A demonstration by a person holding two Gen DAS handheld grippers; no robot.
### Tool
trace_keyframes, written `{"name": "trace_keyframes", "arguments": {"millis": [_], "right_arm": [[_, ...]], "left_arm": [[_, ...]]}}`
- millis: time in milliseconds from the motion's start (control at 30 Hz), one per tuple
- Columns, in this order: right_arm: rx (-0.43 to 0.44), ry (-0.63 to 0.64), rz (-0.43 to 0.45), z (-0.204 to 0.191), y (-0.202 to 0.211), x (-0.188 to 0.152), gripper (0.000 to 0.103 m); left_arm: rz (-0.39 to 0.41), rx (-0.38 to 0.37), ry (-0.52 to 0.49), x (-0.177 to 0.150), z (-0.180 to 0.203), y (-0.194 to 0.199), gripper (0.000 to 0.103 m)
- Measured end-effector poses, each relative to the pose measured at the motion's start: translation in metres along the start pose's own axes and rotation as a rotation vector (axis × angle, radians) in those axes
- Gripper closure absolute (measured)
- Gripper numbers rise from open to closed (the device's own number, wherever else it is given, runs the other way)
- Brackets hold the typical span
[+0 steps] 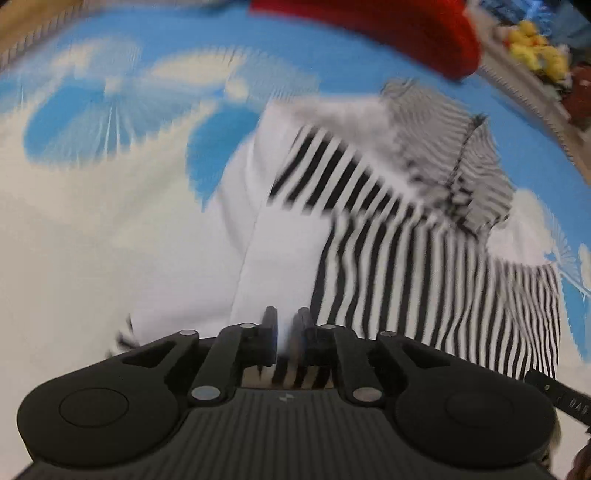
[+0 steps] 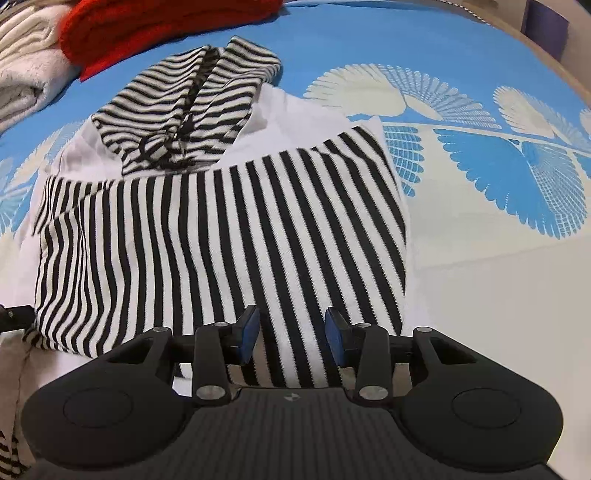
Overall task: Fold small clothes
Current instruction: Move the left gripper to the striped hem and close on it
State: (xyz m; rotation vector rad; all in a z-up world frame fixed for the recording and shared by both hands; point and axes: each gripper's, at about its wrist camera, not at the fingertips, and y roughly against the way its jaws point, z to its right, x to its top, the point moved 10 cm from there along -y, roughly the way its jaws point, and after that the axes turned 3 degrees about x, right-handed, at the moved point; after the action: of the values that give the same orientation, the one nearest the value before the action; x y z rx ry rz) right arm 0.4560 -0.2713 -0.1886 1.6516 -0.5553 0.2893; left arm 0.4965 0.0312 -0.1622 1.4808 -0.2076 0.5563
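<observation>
A small black-and-white striped garment (image 2: 221, 221) with a white part and a striped hood (image 2: 184, 107) lies on the blue-and-white patterned cloth (image 2: 480, 177). My right gripper (image 2: 291, 332) is open, its blue pads on either side of the striped near edge. In the blurred left wrist view the same garment (image 1: 406, 258) lies ahead. My left gripper (image 1: 285, 332) is shut on its white near edge.
A red garment (image 2: 155, 26) and folded white towels (image 2: 26, 70) lie at the far left in the right wrist view. The red garment (image 1: 406, 33) also shows in the left wrist view, with yellow items (image 1: 535, 51) beyond the cloth's edge.
</observation>
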Motion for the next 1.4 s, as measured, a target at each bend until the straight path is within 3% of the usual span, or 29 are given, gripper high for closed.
{"name": "trace_keyframes", "arguments": {"millis": [67,167,233,300,400,533,667,867,967,1033,1100,1167,1200,1267,1300,1400], "right_arm": [[0.012,-0.013,0.024,0.000,0.006,0.005,0.062],[-0.011,0.020,0.039,0.002,0.006,0.007,0.058],[-0.005,-0.002,-0.005,0.008,-0.002,0.000,0.057],[0.005,-0.025,-0.019,0.011,-0.002,-0.002,0.057],[0.018,0.001,0.033,0.007,0.015,0.004,0.056],[0.002,0.040,0.100,0.009,0.036,0.011,0.055],[-0.019,0.038,0.139,0.019,0.053,0.014,0.055],[-0.057,0.076,0.201,0.032,0.075,0.018,0.055],[-0.068,0.082,0.211,0.040,0.080,0.020,0.055],[-0.095,0.109,0.218,0.045,0.081,0.023,0.055],[-0.133,0.140,0.218,0.052,0.081,0.026,0.055],[-0.155,0.158,0.217,0.058,0.081,0.028,0.056],[-0.160,0.163,0.217,0.061,0.081,0.030,0.056],[-0.160,0.164,0.224,0.065,0.082,0.033,0.067],[-0.154,0.166,0.225,0.066,0.082,0.034,0.078],[-0.146,0.176,0.221,0.068,0.082,0.035,0.080]], "left_arm": [[0.032,0.009,-0.034,0.005,0.004,0.002,0.083],[-0.077,0.016,-0.006,-0.011,-0.003,-0.019,0.081],[-0.068,0.022,0.017,-0.013,-0.006,-0.017,0.081],[-0.023,0.043,-0.012,-0.005,-0.002,-0.007,0.079],[0.082,0.053,-0.049,0.007,0.008,0.010,0.070],[0.188,0.007,-0.052,0.018,0.023,0.027,0.062],[0.298,-0.006,-0.071,0.027,0.033,0.046,0.041],[0.400,0.027,-0.116,0.038,0.034,0.065,0.040],[0.421,0.005,-0.142,0.043,0.034,0.074,0.040],[0.437,0.002,-0.155,0.050,0.034,0.080,0.044],[0.423,-0.015,-0.171,0.058,0.038,0.079,0.059],[0.395,-0.029,-0.174,0.077,0.048,0.072,0.090],[0.385,-0.036,-0.174,0.090,0.054,0.067,0.095],[0.381,-0.054,-0.165,0.120,0.067,0.054,0.099],[0.383,-0.058,-0.164,0.136,0.074,0.046,0.099],[0.356,-0.072,-0.162,0.187,0.097,0.007,0.099]]}}
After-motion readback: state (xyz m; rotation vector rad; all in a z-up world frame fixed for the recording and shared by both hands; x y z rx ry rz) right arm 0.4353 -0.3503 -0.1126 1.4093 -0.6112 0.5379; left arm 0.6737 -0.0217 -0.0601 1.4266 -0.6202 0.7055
